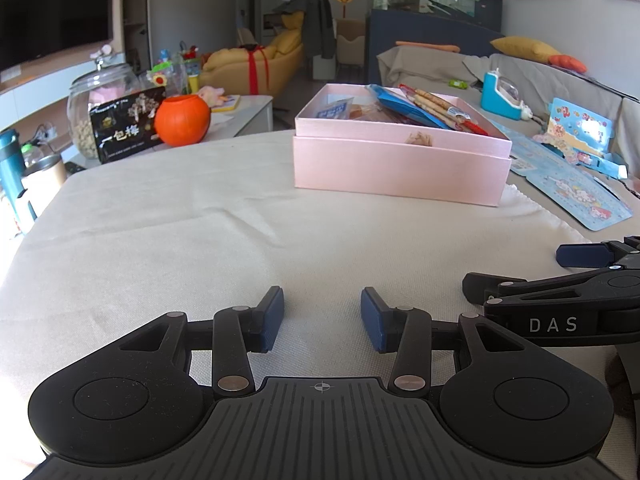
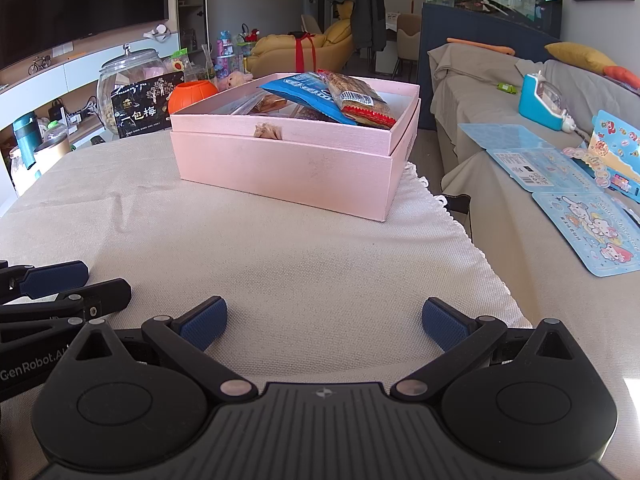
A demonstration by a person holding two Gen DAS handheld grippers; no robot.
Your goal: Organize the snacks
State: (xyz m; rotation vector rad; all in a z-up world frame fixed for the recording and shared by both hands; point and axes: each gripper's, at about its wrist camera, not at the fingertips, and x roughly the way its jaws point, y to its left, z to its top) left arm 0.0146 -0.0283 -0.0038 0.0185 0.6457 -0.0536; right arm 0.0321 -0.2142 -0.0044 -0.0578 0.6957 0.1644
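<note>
Left wrist view: the surface (image 1: 200, 232), draped in a cream cloth, is filling the middle of the frame. The pink box (image 1: 400, 168) is sitting right of centre, toward the top, with snack packets (image 1: 416, 110) lying inside it. At the upper left a glass jar (image 1: 96, 108), a black packet (image 1: 128, 124) and an orange pot (image 1: 182, 119) are standing together. A grey sofa (image 1: 440, 68) is running along the upper right. The left gripper (image 1: 322, 318) is hovering at the bottom, its fingers spread and pinching nothing.

Right wrist view: the same box (image 2: 288, 168) is sitting upper centre on the cloth, well apart from the right gripper (image 2: 325, 322), whose fingers are spread wide and empty. Blue sticker sheets (image 2: 580, 232) are lying on the sofa at the right edge.
</note>
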